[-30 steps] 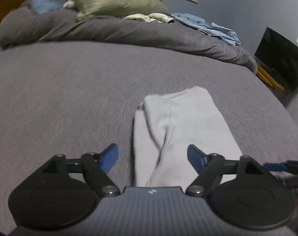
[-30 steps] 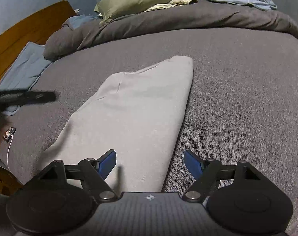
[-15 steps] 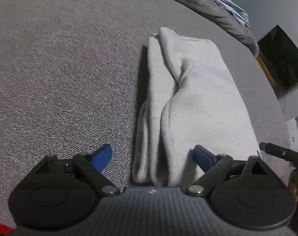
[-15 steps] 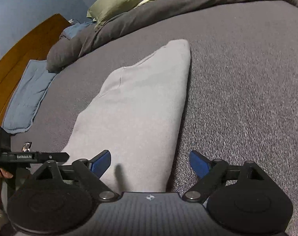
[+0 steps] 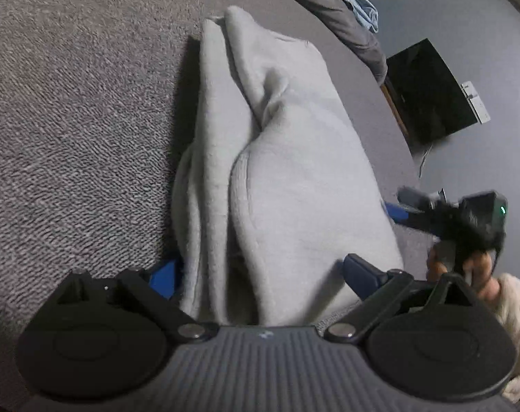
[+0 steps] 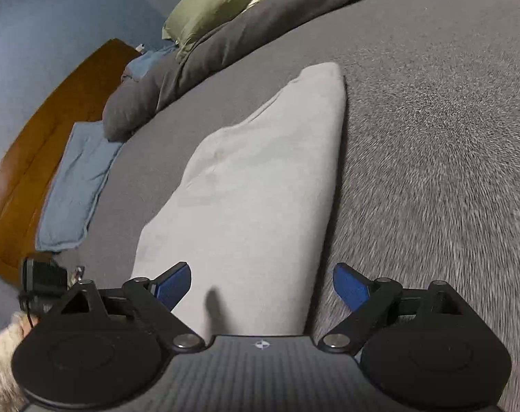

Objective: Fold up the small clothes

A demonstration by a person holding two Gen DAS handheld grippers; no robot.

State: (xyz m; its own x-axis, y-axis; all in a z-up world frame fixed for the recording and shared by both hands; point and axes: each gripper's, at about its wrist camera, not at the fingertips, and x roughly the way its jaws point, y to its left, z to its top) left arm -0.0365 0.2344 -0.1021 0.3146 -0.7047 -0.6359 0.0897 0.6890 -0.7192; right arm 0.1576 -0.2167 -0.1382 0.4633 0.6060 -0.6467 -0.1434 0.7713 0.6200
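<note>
A light grey folded garment [image 5: 287,158] lies lengthwise on the grey bed cover [image 5: 71,120]. My left gripper [image 5: 260,273] is open, its blue fingertips [image 5: 359,271] straddling the garment's near end at its left side. The same garment [image 6: 253,189] shows in the right wrist view. My right gripper [image 6: 261,286] is open over the garment's near right edge, one fingertip over the cloth and the other over the cover. The right gripper also shows at the right of the left wrist view [image 5: 397,211].
A rolled grey duvet [image 6: 225,44] and a green pillow [image 6: 212,3] lie at the far end of the bed. A blue mat [image 6: 78,185] and wooden floor [image 6: 36,144] are left of the bed. A dark TV screen [image 5: 428,92] stands to the right.
Both grippers have moved down and closer to the garment's near end. The left gripper's fingers now straddle the cloth. Both stayed open.
</note>
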